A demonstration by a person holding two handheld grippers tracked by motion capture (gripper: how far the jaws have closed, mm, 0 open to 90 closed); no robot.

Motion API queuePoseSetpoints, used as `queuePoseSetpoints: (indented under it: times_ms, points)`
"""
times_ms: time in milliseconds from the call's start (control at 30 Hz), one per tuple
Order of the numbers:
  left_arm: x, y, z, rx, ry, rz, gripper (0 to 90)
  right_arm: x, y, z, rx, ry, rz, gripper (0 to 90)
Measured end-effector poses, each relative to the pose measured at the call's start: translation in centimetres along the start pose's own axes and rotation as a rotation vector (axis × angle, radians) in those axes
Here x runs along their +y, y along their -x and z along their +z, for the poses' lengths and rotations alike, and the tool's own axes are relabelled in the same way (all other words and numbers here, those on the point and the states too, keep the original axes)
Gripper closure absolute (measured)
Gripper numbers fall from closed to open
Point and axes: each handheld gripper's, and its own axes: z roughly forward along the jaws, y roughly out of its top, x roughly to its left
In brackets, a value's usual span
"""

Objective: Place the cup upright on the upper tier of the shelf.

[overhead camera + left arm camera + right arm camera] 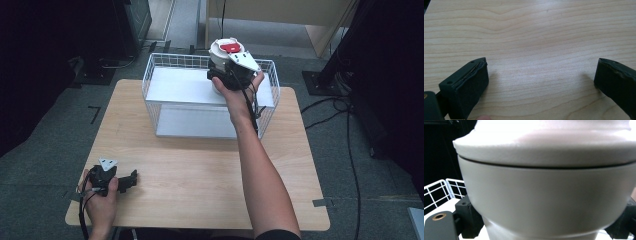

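Dark floor and black stands ringed a pale wooden table [200, 185], and at its far edge stood a white wire basket [155, 75] with a white shelf inside. Up over the basket's back right part, the right gripper [226, 70] was clamped on a white pot [220, 54] with a red mark on its lid, held above the shelf rather than resting on it, as far as the high view let me judge. So the pot was grasped and up at the basket; whether it was going in or coming out I could not say, and setting it down and letting go was plainly left to do. Meanwhile the left gripper [131, 179] lay idle at the near left of the table, jaws spread wide with nothing between them.

From the right gripper view came the close-up: the pot's wall [544, 200] squeezed between the black jaws, the seam under the lid, a bit of basket wire [439, 191] at the left. From the left gripper view, just bare wood grain [536, 50] between wide-open jaws. Only the high view gave the whole layout
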Motion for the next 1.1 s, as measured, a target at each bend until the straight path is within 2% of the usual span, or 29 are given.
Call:
queuePoseSetpoints:
  times_ms: [267,367,800,1100]
  points:
    - [0.0,0.0,0.0,-0.001,0.000,0.000,0.0,-0.3,0.2,-0.1,0.009,0.005,-0.008,10.1]
    - [0.0,0.0,0.0,-0.001,0.000,0.001,0.0,-0.4,0.2,-0.3,0.023,0.001,-0.028,8.7]
    - [0.0,0.0,0.0,0.000,0.000,0.002,0.0,-0.3,0.5,-1.1,0.061,0.000,-0.017,3.2]
    - [0.0,0.0,0.0,-0.001,0.000,0.001,0.0,-1.0,0.9,-1.8,0.062,-0.010,-0.018,0.9]
